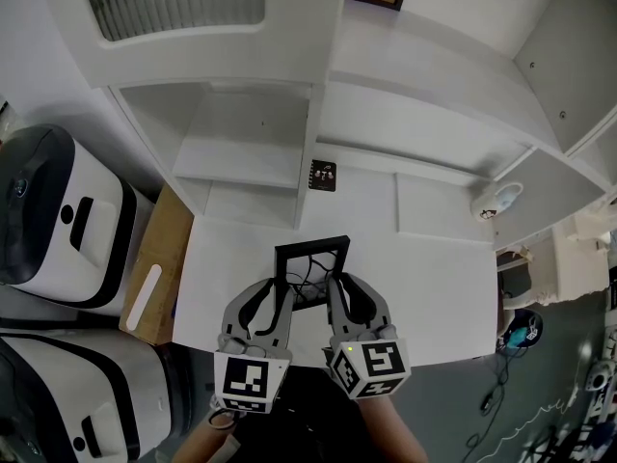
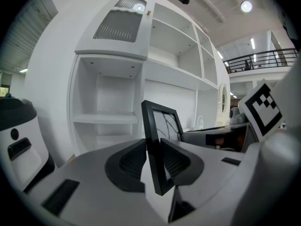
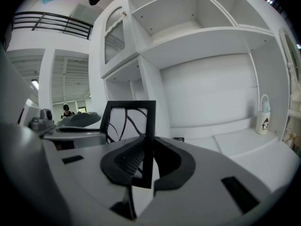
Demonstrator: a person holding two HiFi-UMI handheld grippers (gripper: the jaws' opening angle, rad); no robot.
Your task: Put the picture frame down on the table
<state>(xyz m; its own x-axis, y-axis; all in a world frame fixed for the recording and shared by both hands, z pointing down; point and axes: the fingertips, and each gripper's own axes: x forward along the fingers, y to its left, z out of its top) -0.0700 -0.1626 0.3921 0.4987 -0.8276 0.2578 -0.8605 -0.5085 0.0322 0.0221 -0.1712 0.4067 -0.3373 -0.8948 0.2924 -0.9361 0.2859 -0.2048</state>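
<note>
Clamping picture frame (image 1: 310,247) upright: left tool (image 1: 276,287), right tool (image 1: 343,287).

The left gripper (image 1: 280,290) and the right gripper (image 1: 340,285), by the near edge of the white table (image 1: 434,287), had smooth, light grey shells. Inside, their fingers had black pads (image 2: 132,161) with little ridges. On the end away from the table, each had a cube with black and white square markers (image 1: 247,381). A tiny green light (image 1: 349,349) glowed on the right cube (image 1: 378,365).
</note>
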